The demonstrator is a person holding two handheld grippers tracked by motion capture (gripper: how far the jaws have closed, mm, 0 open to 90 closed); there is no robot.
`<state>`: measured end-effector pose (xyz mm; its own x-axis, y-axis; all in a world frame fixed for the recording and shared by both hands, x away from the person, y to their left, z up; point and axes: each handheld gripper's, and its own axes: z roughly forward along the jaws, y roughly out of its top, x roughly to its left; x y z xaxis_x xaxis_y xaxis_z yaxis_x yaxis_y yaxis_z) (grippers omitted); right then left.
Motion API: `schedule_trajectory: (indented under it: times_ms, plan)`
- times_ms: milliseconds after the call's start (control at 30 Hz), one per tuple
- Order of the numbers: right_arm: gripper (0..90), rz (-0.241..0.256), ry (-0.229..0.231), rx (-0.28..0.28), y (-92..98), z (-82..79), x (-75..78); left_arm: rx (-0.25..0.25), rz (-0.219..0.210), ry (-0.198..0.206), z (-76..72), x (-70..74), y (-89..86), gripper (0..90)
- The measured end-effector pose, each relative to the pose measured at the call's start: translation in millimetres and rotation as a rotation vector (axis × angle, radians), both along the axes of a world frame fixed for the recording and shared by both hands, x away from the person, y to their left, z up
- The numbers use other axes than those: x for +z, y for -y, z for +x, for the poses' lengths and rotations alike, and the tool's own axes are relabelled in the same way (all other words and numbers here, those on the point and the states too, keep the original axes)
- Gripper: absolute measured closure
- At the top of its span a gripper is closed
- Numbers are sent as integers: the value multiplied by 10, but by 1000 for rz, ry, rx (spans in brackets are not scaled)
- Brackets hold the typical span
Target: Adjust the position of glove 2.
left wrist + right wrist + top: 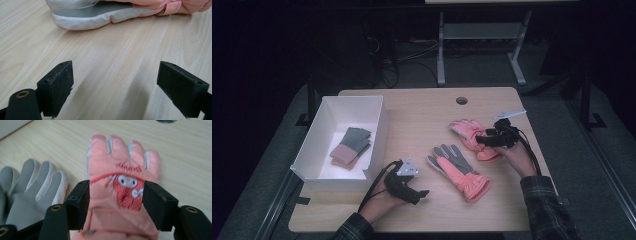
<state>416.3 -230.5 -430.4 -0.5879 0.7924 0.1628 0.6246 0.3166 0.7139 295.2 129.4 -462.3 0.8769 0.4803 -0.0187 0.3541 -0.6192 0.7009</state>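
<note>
gloves are the work here, and going from the left of the high view, the white box [377, 131] is sitting at the table's left edge, already holding a grey and pink pair [351, 147] lying flat on its floor; just right of the box, near the front edge, the left gripper [418, 193] is hovering low over bare wood with its jaws spread wide and gripping nothing, and in the left gripper view they are pointing at the palm-up glove [95, 15] lying a little ahead; that glove, grey palm showing and pink cuff toward the person, is resting mid-table [458, 171]; farther right the pink glove [471, 135] is lying back-up with its fingers pointing away, and the right gripper [482, 140] is closing on it, the right gripper view showing both jaws pressing its two side edges at the cartoon patch [126, 191], pinching the fabric; judging from this, the step in hand is the grasp of the pink glove, not yet lifted; the next move is probably calling for a firm pinch, a clean lift, and a carry leftward over the other glove to the box, while the left gripper is standing ready to take the palm-up glove
</note>
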Motion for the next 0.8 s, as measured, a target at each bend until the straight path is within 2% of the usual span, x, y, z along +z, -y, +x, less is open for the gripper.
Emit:
schedule_trajectory:
  times_ms: [100, 200, 267, 400, 467, 500, 667, 800]
  plan:
    - [438, 10, 23, -7, -32, 59, -18, 4, -5, 6, 24, -26, -34, 130]
    - [450, 6, 0, -10, -53, 109, -85, 13, -18, -10, 40, -48, -53, 129]
    - [459, 18, -6, -12, -49, 135, -114, 7, 0, 1, 36, -60, -50, 129]
    - [487, 30, -6, -10, -51, 173, -162, 2, 0, 10, 35, -80, -69, 129]
    - [491, 25, -15, 0, -63, 179, -183, -4, 16, 16, 31, -101, -58, 129]
    - [491, 14, -18, -3, -71, 179, -190, -9, 13, 8, 31, -121, -52, 129]
    - [519, -19, -45, -1, -105, 190, -256, -11, -14, 25, 18, -150, -52, 127]
    - [576, -53, -37, 7, -140, 187, -274, -13, -17, 26, 16, -153, -57, 130]
